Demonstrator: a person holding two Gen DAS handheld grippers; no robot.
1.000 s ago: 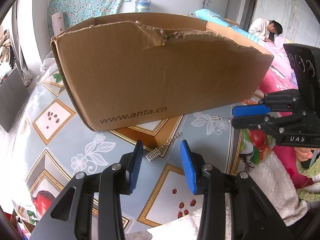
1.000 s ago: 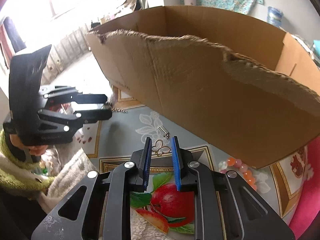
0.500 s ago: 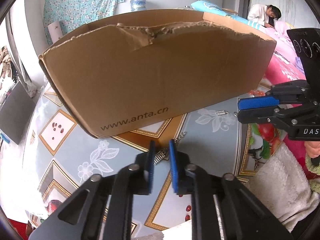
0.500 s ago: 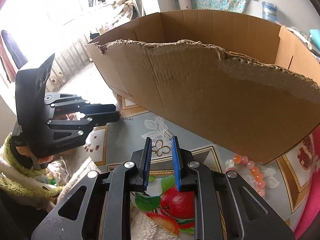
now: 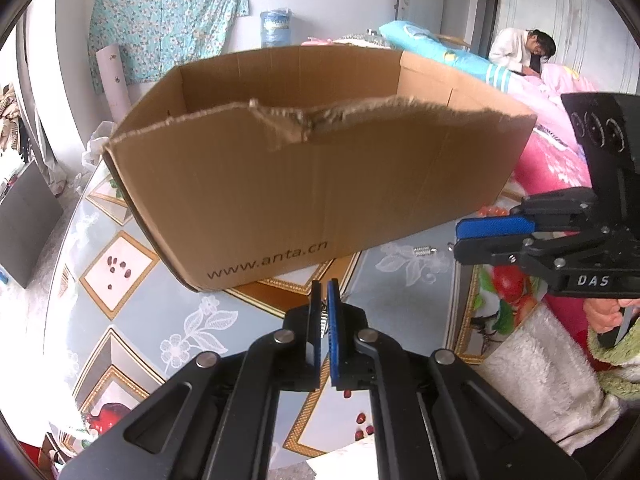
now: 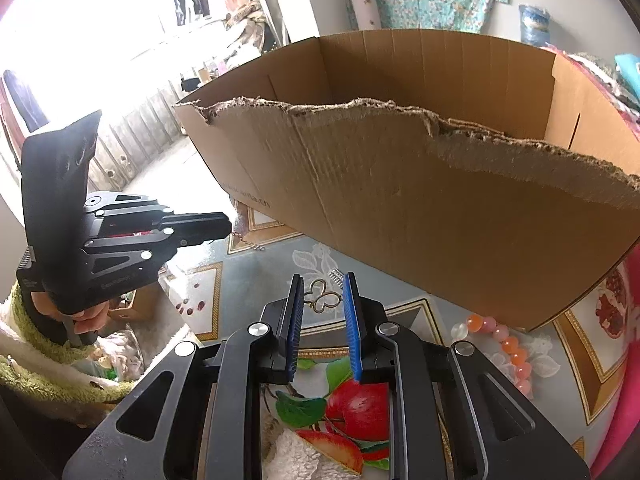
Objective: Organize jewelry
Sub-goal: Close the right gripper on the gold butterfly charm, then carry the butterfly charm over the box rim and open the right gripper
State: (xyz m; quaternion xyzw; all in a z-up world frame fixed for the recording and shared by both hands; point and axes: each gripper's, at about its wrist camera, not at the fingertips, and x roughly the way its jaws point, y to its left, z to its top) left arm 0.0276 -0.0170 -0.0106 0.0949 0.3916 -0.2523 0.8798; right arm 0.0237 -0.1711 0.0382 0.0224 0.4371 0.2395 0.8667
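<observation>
Lifted since before: silver ridged pendant (image 5: 322, 322) in left claw (image 5: 324, 300).

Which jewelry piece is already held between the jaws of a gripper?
The silver chain pendant, pinched by the left gripper. The butterfly ring, spring charm and bead bracelet lie free on the table.

- The cardboard box (image 5: 304, 184), centre frame, is showing matt brown corrugated board with a rough, torn top edge.
- The tabletop (image 5: 180, 332) is shining under a glossy printed covering.
- The left gripper (image 5: 325, 312) is wearing ribbed blue pads on matt black plastic.
- The butterfly pendant (image 6: 320, 300) is gleaming like polished metal.
- The beads (image 6: 508, 340) at lower right are looking smooth and glossy.
</observation>
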